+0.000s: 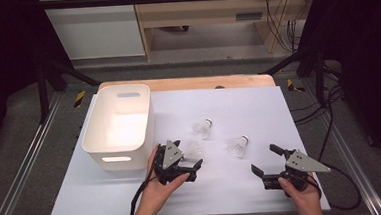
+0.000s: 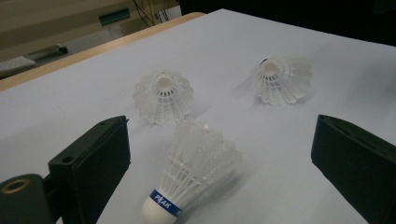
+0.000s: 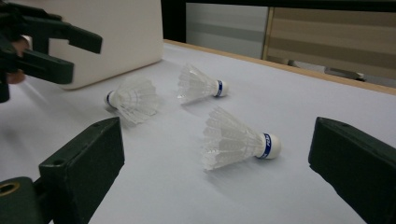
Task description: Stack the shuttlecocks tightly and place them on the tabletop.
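Observation:
Three white shuttlecocks with blue-banded corks lie on the white table sheet (image 1: 258, 108). The nearest shuttlecock (image 2: 196, 172) (image 1: 192, 148) rests between the wide-apart jaws of my left gripper (image 2: 222, 161) (image 1: 187, 154), cork toward the camera, and neither pad touches it. A second shuttlecock (image 1: 202, 128) (image 2: 163, 95) lies farther back. The third shuttlecock (image 1: 237, 145) (image 3: 233, 137) lies on its side ahead of my right gripper (image 3: 215, 168) (image 1: 267, 159), which stands open above the sheet at the front right with nothing in it. In the right gripper view, my left gripper (image 3: 86, 58) shows at the upper left.
A white plastic bin (image 1: 117, 124) (image 3: 112, 37) with handle slots stands on the sheet's left side, right beside the left hand. A wooden table edge (image 1: 187, 82) runs along the far side. Black frame bars and cables flank the table.

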Tool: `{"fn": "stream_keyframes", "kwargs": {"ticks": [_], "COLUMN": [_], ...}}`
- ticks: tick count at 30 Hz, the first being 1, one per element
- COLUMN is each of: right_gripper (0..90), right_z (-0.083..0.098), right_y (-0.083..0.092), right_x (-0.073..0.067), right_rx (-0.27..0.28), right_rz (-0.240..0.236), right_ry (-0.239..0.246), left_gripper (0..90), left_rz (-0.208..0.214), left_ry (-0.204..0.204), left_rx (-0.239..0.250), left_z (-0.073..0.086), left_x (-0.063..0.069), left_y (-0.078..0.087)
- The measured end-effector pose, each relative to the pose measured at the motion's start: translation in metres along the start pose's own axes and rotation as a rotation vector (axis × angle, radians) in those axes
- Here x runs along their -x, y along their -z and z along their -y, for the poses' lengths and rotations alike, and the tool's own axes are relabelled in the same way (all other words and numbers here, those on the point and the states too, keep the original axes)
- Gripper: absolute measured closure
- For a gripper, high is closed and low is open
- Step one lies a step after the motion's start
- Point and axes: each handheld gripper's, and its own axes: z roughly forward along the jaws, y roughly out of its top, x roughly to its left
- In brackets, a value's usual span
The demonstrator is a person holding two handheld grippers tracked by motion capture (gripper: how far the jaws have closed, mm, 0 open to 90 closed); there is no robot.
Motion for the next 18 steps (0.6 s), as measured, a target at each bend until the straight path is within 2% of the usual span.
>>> {"fn": "stream_keyframes", "kwargs": {"ticks": [2,5,8,10,13,15,18], "right_gripper": [4.1,4.1,4.1,4.3,4.4,4.7,5.3], "right_z": [0.001,0.001,0.001,0.001,0.001,0.001,0.001], "right_y": [0.0,0.0,-0.001,-0.001,-0.002,-0.002,-0.002], "right_x": [0.0,0.0,0.001,0.0,0.0,0.0,0.0], "right_rx": [-0.02,-0.022,-0.023,-0.027,-0.03,-0.031,-0.033], "right_rz": [0.024,0.042,0.048,0.053,0.06,0.078,0.091], "right_ry": [-0.002,0.003,0.01,0.012,0.01,0.005,-0.004], "left_gripper": [4.7,4.6,4.6,3.4,3.4,3.4,3.4], "left_rz": [0.002,0.002,0.007,0.014,0.02,0.016,0.014], "left_ry": [0.001,0.011,0.015,-0.005,0.004,0.015,0.021], "left_rx": [0.017,0.039,0.05,0.06,0.079,0.109,0.118], "left_z": [0.0,0.003,0.005,0.007,0.01,0.016,0.021], "left_x": [0.002,0.005,0.005,0.006,0.007,0.007,0.007], "left_y": [0.005,0.015,0.02,0.026,0.034,0.046,0.056]}}
